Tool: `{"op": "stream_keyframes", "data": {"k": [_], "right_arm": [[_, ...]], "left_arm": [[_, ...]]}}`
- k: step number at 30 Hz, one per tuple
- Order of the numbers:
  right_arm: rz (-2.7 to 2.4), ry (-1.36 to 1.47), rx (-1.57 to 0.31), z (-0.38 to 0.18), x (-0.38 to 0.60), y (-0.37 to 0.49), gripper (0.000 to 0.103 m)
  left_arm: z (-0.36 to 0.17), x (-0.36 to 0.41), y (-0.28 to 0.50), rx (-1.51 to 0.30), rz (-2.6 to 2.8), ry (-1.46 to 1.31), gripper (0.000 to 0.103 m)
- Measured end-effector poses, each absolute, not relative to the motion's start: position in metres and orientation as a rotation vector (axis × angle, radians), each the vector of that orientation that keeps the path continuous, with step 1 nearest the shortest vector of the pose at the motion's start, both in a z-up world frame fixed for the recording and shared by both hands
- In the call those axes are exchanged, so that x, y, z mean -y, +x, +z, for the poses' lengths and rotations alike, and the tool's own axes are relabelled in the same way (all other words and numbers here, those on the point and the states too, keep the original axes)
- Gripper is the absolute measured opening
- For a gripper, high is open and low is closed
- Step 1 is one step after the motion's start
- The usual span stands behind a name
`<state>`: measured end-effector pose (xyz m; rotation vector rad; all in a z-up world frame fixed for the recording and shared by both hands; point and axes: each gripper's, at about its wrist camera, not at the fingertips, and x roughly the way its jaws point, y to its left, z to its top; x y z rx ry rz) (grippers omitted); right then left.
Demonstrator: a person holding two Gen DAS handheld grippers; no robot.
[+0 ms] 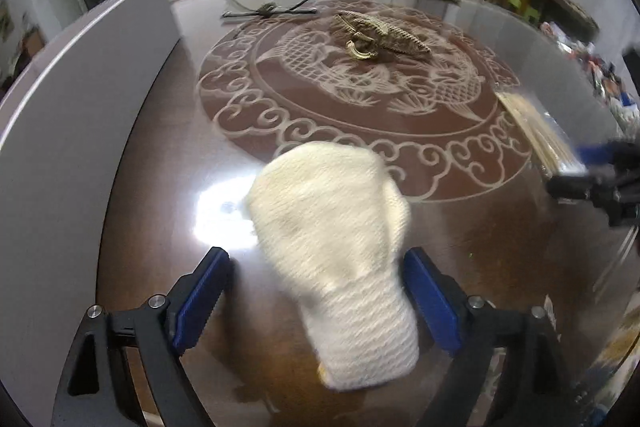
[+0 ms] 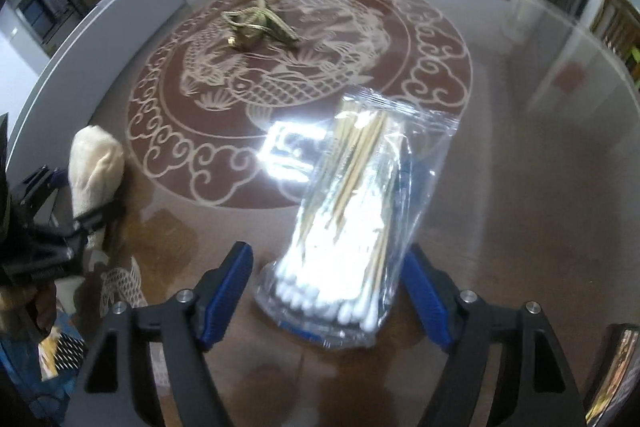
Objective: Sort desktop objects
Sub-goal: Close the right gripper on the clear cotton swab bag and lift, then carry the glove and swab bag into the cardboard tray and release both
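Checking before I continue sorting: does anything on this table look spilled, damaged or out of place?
Nothing spilled or broken. A knitted mitten and a sealed bag of cotton swabs look intact on the table.

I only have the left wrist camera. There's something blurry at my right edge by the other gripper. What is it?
Observer: A clear bag of cotton swabs, lying on the table between the right gripper's fingers.
Operator: Is it gripped?
Observer: It doesn't look so. The gripper is open, with a gap between the bag and the pad on the picture's left.
Operator: Anything else I'm missing?
Observer: A white foam net lies on the table, low on the left of the right wrist view.
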<state>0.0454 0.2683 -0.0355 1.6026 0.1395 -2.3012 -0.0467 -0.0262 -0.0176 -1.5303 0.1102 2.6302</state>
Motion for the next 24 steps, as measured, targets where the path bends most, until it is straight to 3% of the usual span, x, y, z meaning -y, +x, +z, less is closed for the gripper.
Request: {"op": "stream_keyframes", "data": {"k": [3, 4, 8, 15, 24], "right_arm": [[-2.337, 1.563, -0.141, -0.032, -0.272, 0.046, 0.034], [-2.339, 1.548, -0.143, -0.030, -0.273, 0.048, 0.031], [-2.318, 1.513, -0.078, -0.018, -0.284, 0.064, 0.031], [-2.322, 1.341, -0.013, 0.042, -0.276, 0.081, 0.031], [-2.189, 1.065, -0.061, 0.126, -0.135, 0.060, 0.031]], "left_arm": [[-0.011, 0.023, -0.044, -0.113, 2.635, -1.478, 0.044], [-0.010, 0.021, -0.043, -0.113, 2.627, -1.476, 0.043], [0.000, 0.020, -0.024, -0.080, 2.638, -1.422, 0.042], [0.060, 0.047, -0.003, 0.161, 2.669, -1.295, 0.042], [0.152, 0.185, 0.024, 0.267, 2.898, -1.204, 0.042]]}}
